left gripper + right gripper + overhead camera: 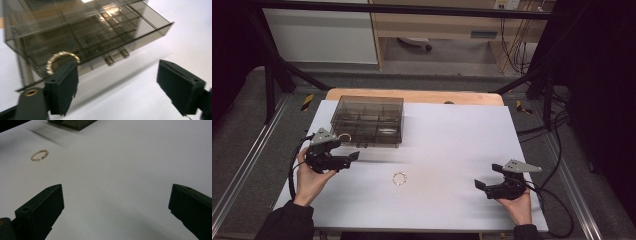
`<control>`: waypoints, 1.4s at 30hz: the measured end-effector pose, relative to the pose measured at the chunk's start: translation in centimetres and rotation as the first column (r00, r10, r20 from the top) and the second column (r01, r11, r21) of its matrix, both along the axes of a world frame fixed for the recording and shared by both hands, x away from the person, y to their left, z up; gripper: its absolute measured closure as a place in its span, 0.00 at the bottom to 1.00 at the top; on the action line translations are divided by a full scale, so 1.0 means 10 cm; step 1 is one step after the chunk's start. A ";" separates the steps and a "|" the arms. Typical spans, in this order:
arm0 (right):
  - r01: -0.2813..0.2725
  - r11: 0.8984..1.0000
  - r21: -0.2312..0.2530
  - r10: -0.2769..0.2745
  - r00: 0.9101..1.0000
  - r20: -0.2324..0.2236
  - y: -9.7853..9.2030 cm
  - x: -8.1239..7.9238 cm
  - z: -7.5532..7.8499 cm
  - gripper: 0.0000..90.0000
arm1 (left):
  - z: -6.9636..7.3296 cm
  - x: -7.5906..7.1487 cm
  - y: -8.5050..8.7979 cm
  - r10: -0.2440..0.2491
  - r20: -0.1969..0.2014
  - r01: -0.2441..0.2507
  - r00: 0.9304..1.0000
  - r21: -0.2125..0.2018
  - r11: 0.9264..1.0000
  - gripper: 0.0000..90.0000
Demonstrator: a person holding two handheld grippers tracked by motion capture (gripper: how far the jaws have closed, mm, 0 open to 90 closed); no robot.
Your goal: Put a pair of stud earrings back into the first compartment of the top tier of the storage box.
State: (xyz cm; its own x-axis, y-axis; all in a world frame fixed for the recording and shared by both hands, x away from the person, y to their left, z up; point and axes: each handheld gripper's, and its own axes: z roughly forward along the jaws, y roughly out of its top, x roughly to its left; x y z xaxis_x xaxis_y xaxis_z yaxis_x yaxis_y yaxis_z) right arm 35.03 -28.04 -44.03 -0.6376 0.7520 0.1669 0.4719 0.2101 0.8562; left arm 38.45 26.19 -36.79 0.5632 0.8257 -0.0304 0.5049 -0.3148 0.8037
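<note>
- Thin gold ring-shaped bracelet [62, 60] stands nearly upright on edge, partly hidden behind one jaw of the wide-open left gripper [120, 82], gripped by neither jaw.
- Right gripper [115, 207] gapes wide, empty.

1. A white sheet [452, 135] is spread over the table, and a wooden tabletop [412, 95] is seen along its far edge.
2. A black frame bar [412, 8] is set across the top of the high view.
3. Cables [512, 47] are hung at the far right.
4. A yellow-and-black marker [307, 101] is stuck on the floor at the table's far left corner.
</note>
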 end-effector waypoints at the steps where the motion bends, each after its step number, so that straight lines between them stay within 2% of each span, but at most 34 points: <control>1: 0.000 1.000 0.000 0.000 1.000 0.000 0.00 0.00 0.00 0.01 | 0.00 0.00 0.00 0.000 0.000 0.000 1.000 0.000 1.000 0.16; 2: 0.000 1.000 0.000 0.000 1.000 0.000 0.00 0.00 0.00 0.01 | -0.04 -0.02 -0.04 -0.006 0.001 0.006 1.000 0.013 1.000 0.15; 3: 0.000 1.000 0.000 0.000 1.000 0.000 0.00 0.00 0.00 0.01 | -0.04 -0.02 -0.04 -0.006 0.001 0.006 1.000 0.013 1.000 0.13; 4: 0.000 1.000 0.000 0.000 1.000 -0.002 0.00 0.00 0.00 0.01 | -0.10 -0.04 -0.11 -0.039 0.004 0.039 0.999 0.001 0.999 0.12; 5: 0.000 1.000 0.000 0.000 1.000 -0.002 0.00 0.00 0.00 0.01 | -0.10 -0.04 -0.11 -0.039 0.004 0.039 0.999 0.001 0.999 0.11; 6: -0.001 1.000 0.000 0.001 1.000 -0.003 0.00 0.00 0.00 0.01 | -0.14 -0.05 -0.16 -0.047 0.012 0.047 0.999 0.015 0.999 0.11; 8: 0.000 1.000 0.000 0.000 1.000 -0.002 0.00 0.00 0.00 0.01 | -0.16 -0.07 -0.19 -0.040 -0.002 0.040 0.999 0.015 0.999 0.09; 9: -0.001 1.000 0.000 0.001 1.000 -0.002 0.00 0.00 0.00 0.01 | -0.21 -0.09 -0.26 -0.053 -0.021 0.053 0.998 0.023 0.998 0.09; 12: -0.002 1.000 -0.002 0.002 1.000 -0.002 0.00 0.00 0.00 0.01 | -0.25 -0.10 -0.32 -0.063 -0.027 0.063 0.998 0.023 0.998 0.07; 14: -0.001 1.000 0.000 0.001 1.000 -0.002 0.00 0.00 0.00 0.01 | -0.30 -0.11 -0.41 -0.076 -0.038 0.077 0.996 0.022 0.997 0.07; 24: -0.002 1.000 -0.003 0.002 1.000 -0.005 0.00 0.00 0.00 0.01 | -0.38 -0.09 -0.69 -0.120 -0.052 0.122 0.991 0.049 0.991 0.06; 33: -0.004 1.000 -0.004 0.004 1.000 -0.006 0.00 0.00 0.00 0.01 | -0.46 -0.03 -0.88 -0.138 -0.077 0.143 0.987 0.057 0.988 0.13; 37: -0.004 1.000 -0.007 0.004 1.000 -0.005 0.01 0.00 -0.01 0.01 | -0.49 0.01 -0.98 -0.159 -0.096 0.164 0.983 0.045 0.985 0.20; 42: -0.005 1.000 -0.006 0.005 1.000 -0.006 0.01 0.00 -0.01 0.01 | -0.54 0.04 -1.06 -0.174 -0.117 0.181 0.978 0.055 0.982 0.34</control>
State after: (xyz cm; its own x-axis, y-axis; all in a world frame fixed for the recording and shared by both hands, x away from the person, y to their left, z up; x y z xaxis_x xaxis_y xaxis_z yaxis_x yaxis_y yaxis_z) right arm 35.03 -27.98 -44.11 -0.6402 0.7501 0.1659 0.4757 0.2175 0.8523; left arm 38.90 15.57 -42.18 0.6971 0.7151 -0.0509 0.5214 -0.4570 0.7206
